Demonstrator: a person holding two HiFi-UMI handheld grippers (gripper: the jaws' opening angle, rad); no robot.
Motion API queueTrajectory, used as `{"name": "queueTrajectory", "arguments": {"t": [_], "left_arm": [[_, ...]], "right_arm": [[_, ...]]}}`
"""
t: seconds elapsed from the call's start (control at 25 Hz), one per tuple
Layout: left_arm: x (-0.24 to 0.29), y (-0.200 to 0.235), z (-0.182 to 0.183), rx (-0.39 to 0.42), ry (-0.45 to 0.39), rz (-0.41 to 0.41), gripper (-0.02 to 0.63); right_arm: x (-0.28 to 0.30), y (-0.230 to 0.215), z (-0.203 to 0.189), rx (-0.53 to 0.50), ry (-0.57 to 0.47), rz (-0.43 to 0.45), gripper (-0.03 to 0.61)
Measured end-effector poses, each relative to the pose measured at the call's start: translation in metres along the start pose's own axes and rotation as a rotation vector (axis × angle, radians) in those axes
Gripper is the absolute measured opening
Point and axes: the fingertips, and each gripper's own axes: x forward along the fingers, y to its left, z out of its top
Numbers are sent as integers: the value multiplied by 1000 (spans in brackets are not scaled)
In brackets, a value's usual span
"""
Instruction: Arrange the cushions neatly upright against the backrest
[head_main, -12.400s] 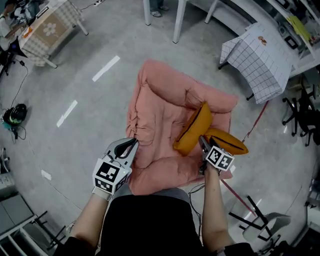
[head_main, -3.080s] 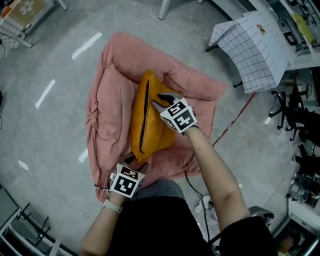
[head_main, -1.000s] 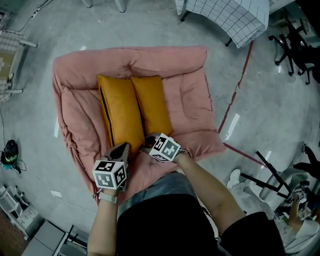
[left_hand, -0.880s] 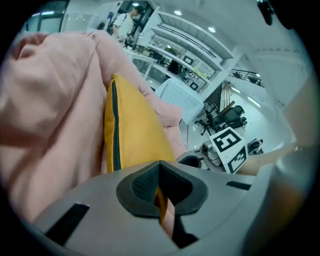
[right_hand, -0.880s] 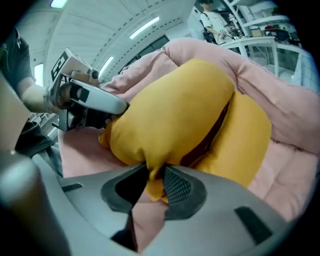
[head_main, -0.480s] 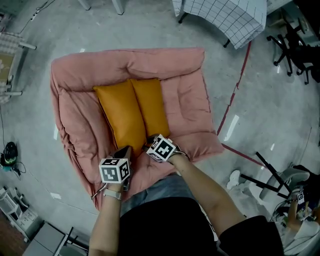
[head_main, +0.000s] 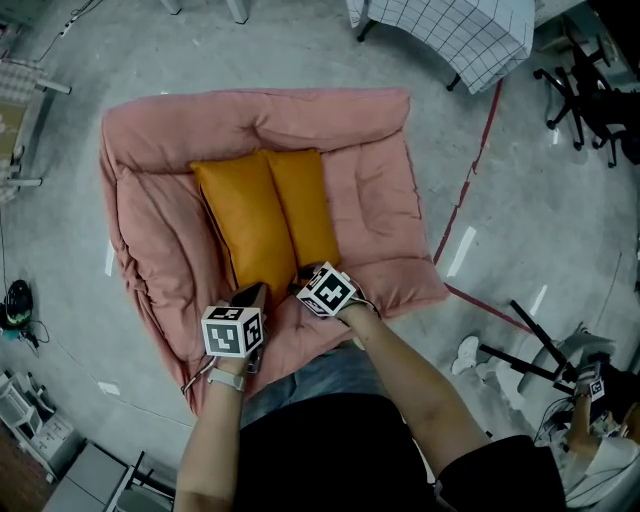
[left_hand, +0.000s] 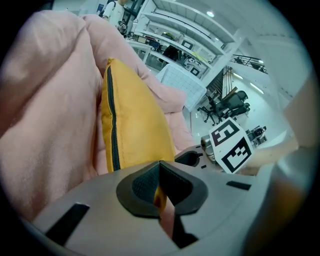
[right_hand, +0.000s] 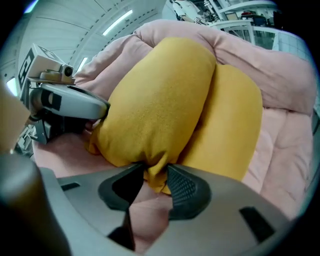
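Orange against a pink sofa (head_main: 372, 205), the left cushion (head_main: 245, 225) and right cushion (head_main: 305, 205) lie side by side and touching on the seat. Their long axes run from the near edge away to the backrest (head_main: 290, 115), which their far ends meet, so neither stands upright yet. Both grippers are at the near end of the left cushion, which stretches away from them toward the far side. The left gripper (head_main: 250, 295) is fully closed at the near-left corner, with a sliver of orange fabric showing between its pads. The right gripper (head_main: 300, 289) has the near-right corner bunched between its pads; its jaws have just been opening, and the hold looks loose. Judging from this, standing the cushion up means swinging its near end up and over toward the backrest, a job for which both hands are equally close. The right cushion presses along its right flank and could be dragged with it, and the sofa's left bolster sits just beside the other flank. A checked cloth (head_main: 450, 30) and red floor tape (head_main: 470, 180) lie well apart, out of the way.
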Motion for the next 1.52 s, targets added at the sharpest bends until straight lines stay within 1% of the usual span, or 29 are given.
{"name": "queueTrajectory", "arguments": {"t": [0.12,0.2,0.24,0.32,0.36,0.4,0.44,0.52,0.6,0.72,0.88,1.0,1.04,1.12,1.2,1.28,1.36,1.48,1.52], "left_arm": [[-8,-11,6,31,-17,-30,12],[-16,-14,9,64,-29,-45,12],[-22,-14,11,81,-37,-54,12],[-35,-17,19,109,-62,-81,12],[-42,-19,24,120,-80,-103,12],[-50,-23,29,128,-100,-129,12],[-59,-26,34,135,-122,-157,12],[-81,-32,42,154,-167,-211,12],[-104,-37,51,198,-205,-260,12],[-138,-40,63,295,-245,-320,12],[-183,-35,76,367,-324,-401,12],[-223,-42,86,459,-416,-474,12],[-237,-45,88,491,-440,-497,12],[-263,-51,91,534,-468,-544,12],[-291,-58,93,556,-493,-601,12],[-319,-67,98,574,-546,-644,12],[-341,-77,102,605,-596,-667,12],[-366,-97,102,697,-642,-669,12],[-372,-104,103,714,-654,-670,12]], "right_arm": [[-25,-4,-5,-2,1,-32,149],[-46,-9,0,15,-39,-80,143],[-58,-12,7,26,-75,-108,136],[-83,-16,25,49,-171,-163,93],[-95,-15,35,59,-223,-186,67],[-106,-13,46,67,-274,-207,27],[-117,-9,56,74,-322,-227,11],[-134,4,73,90,-405,-272,9],[-150,19,88,131,-489,-313,9],[-172,49,110,200,-634,-357,9],[-198,94,137,218,-814,-450,8],[-226,131,153,232,-952,-525,8],[-233,145,157,227,-982,-546,9],[-246,173,164,192,-1006,-589,9],[-258,200,169,143,-1011,-631,9],[-273,224,172,117,-1033,-663,9],[-290,246,172,112,-1075,-682,9],[-318,273,169,88,-1135,-694,8],[-326,280,169,71,-1146,-697,8]]}}
